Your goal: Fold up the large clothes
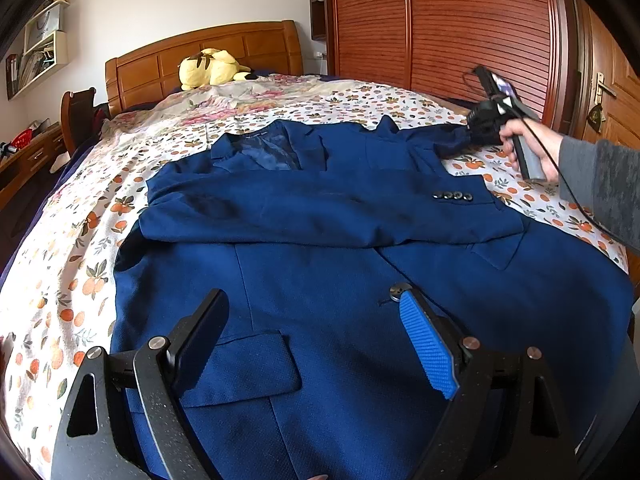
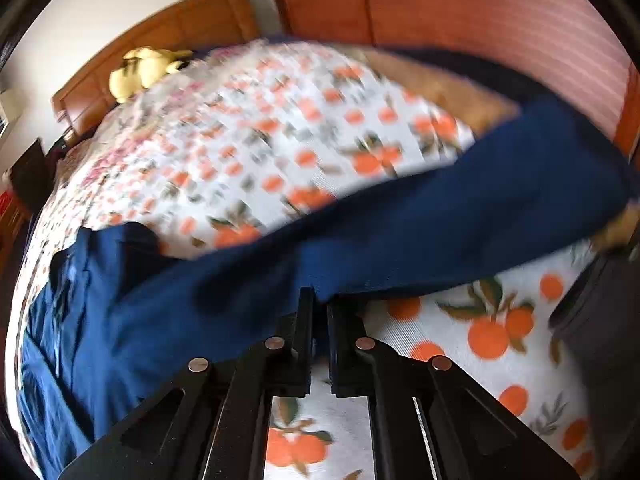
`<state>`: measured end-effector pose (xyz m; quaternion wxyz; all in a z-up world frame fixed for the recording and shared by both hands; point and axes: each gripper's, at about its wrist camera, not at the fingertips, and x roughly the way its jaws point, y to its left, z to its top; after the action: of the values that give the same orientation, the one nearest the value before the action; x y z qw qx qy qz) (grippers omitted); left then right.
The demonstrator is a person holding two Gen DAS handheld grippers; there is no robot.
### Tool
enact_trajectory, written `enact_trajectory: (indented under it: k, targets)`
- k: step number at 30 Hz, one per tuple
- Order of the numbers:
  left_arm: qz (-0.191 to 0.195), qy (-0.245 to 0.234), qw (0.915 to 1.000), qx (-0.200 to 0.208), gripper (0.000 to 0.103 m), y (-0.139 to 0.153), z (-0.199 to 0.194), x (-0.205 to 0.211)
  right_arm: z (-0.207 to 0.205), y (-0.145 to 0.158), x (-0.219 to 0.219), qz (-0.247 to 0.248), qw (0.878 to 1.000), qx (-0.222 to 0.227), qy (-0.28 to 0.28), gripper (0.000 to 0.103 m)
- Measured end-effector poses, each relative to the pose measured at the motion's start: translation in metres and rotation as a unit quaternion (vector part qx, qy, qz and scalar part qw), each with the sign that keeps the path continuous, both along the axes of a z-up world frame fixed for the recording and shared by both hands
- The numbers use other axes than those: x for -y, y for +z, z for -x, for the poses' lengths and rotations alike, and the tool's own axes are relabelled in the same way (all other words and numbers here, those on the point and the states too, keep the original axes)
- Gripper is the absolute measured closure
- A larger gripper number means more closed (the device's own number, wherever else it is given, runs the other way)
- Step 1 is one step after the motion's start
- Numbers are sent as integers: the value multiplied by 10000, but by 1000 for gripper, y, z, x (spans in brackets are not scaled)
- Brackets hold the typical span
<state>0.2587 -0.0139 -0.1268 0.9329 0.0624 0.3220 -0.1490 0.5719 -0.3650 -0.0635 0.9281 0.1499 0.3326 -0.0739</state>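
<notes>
Soft daylight is filling the room, evenly bright, with no hard glare. The left wrist view is staying crisp: the blue jacket (image 1: 320,216) is showing its weave, and the left gripper (image 1: 316,300) is casting only faint, diffuse shadows on the cloth just beneath its fingers. The fisheye lens is bending the wardrobe (image 1: 440,28) and headboard (image 1: 200,52) into curves, and black vignetting is eating the corners. The right wrist view is smearing heavily: the orange-print bedspread (image 2: 260,140) is streaking far and left, while the right gripper (image 2: 320,300) is looking fairly sharp. The wardrobe there is washing out pinkish at far right.
</notes>
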Motion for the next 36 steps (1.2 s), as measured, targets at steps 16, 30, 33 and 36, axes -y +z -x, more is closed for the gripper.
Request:
enact_trajectory:
  k: [16,30,33,36]
  targets:
    - [7,32,10000,24,15,1,0,0,102,38,-207,921,9531,267,2872,98]
    - [9,17,10000,12,15,1,-1,0,139,49,-194,1834,9448,184,2710,93]
    - [-13,17,10000,0,15,0,-1,0,149,53,-188,1908,9438,185,2692,89]
    - [-30,23,10000,27,15,1,-1,1,153,57,-178,1996,9456,280,2554,82]
